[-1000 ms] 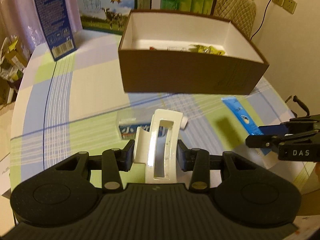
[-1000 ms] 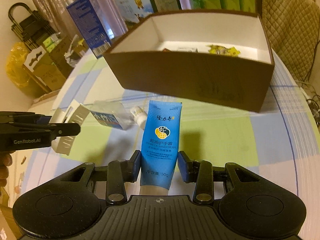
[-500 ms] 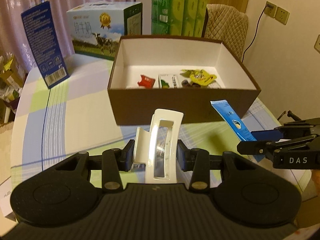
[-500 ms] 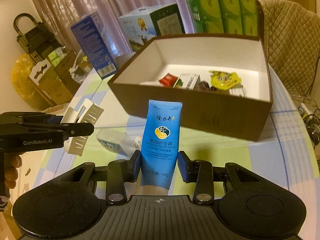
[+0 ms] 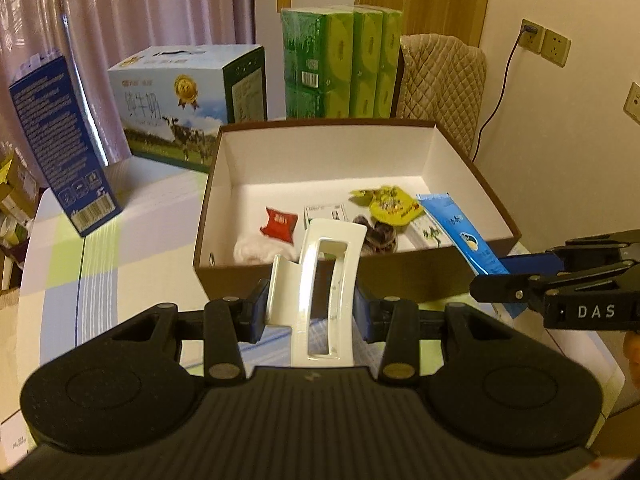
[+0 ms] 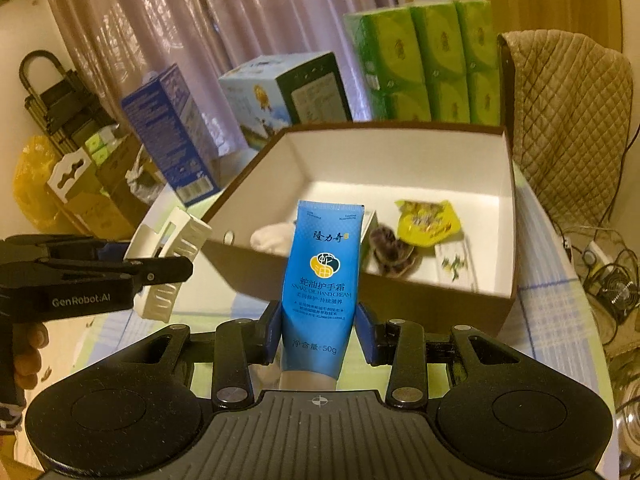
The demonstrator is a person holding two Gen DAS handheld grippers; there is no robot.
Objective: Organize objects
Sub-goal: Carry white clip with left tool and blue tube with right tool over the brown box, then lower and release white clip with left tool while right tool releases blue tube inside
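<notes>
Here, the scene is being dominated by a round table, which is being covered by a smooth checked cloth in pale green, blue and white. Behind it, pleated mauve curtains are hanging, and a chair under a quilted beige cover is standing against a cream wall fitted with sockets. At the table's far side, shiny green wrapped tissue packs, a printed milk carton and a tall dark blue box are standing upright.

A rectangular cardboard box, brown outside and matt white inside, is being kept open-topped near the middle of the table. Inside it, a crumpled white cloth, a small red packet, a yellow foil packet and dark round wrapped pieces are lying on the floor of the box.

The left gripper is being held in front of the box's near wall, its fingers clamped on a glossy white plastic hair claw with a long rectangular slot; the claw is being carried above the table, its top overlapping the box rim in the left wrist view. The right gripper is being held at the box's near right side, its blue-padded fingers pressed against a flat, smooth blue hand cream tube, crimped end upward, reaching over the near wall of the box.
</notes>
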